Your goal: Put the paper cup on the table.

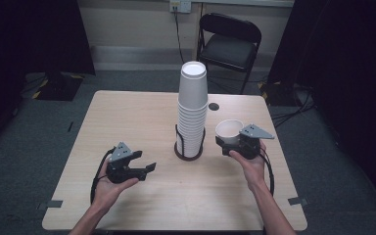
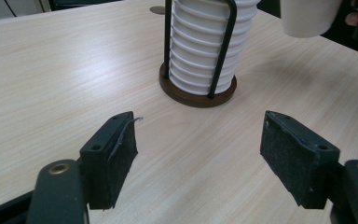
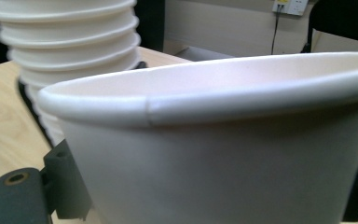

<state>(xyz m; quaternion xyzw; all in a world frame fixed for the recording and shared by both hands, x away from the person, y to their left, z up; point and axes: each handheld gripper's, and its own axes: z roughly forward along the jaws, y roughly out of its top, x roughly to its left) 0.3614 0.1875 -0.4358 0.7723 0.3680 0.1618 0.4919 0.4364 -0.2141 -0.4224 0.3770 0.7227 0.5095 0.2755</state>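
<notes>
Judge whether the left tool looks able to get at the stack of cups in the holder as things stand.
Probably yes: the left tool stands open and empty, aimed toward the stack of cups, with bare table between them. The right tool holds its cup off to the side.

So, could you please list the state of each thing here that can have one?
left gripper: open, empty, low over the table
right gripper: holds the single cup by its sides
single cup: upright, empty, lifted off the table
cup stack: upright in its holder
folding chair: unfolded, empty

White paper cup (image 1: 228, 130) upright, right of cup stack (image 1: 192, 112).
</notes>
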